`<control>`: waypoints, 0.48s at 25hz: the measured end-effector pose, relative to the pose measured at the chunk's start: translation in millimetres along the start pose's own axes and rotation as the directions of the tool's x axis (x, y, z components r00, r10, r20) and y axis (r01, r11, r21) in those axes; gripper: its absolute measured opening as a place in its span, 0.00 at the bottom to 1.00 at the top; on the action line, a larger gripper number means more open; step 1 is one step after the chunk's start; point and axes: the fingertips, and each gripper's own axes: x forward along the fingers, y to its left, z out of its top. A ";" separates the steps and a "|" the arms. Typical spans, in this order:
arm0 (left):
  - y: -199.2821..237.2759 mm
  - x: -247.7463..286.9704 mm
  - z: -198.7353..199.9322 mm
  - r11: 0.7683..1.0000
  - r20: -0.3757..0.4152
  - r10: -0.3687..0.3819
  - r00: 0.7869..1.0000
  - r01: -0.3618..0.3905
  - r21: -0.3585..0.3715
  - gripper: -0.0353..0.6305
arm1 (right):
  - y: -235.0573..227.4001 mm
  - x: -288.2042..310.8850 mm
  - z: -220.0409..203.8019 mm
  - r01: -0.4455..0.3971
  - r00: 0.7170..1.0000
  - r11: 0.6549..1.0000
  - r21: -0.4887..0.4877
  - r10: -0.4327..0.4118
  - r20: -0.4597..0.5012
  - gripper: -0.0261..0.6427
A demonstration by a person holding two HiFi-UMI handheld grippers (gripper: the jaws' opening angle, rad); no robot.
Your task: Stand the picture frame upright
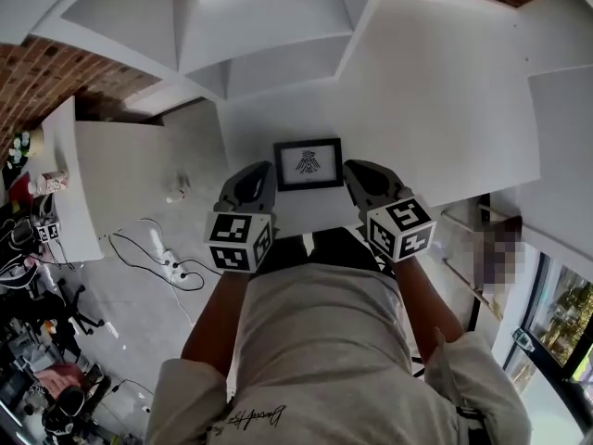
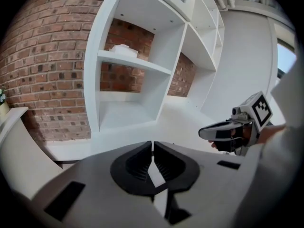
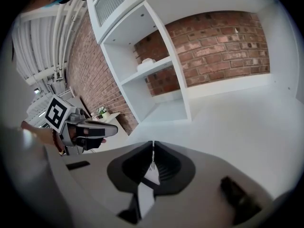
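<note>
In the head view the picture frame is seen on a white surface, between the left gripper and the right gripper, just beside both tips. Its long axis is laid across, from one gripper to the other, and its printed face is turned toward the camera. Whether it lies flat or leans cannot be told. In the left gripper view the jaws are pressed together and nothing is held. In the right gripper view the jaws are likewise closed and empty.

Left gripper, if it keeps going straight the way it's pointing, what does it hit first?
Most likely the bare white surface just beyond the left gripper; depth is unclear. The picture frame sits to its right, out of that line.
</note>
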 end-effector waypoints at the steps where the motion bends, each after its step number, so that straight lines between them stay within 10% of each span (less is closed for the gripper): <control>1: 1.3 3.4 -4.7 1.000 -0.013 -0.005 1.000 0.005 -0.006 0.09 | -2.2 2.2 -3.8 0.005 1.000 1.000 0.002 -0.005 -0.005 0.08; 12: 11.6 32.2 -35.7 0.999 -0.092 -0.031 0.995 0.028 -0.033 0.09 | -21.8 25.4 -25.6 0.055 0.997 0.998 0.033 -0.053 -0.061 0.08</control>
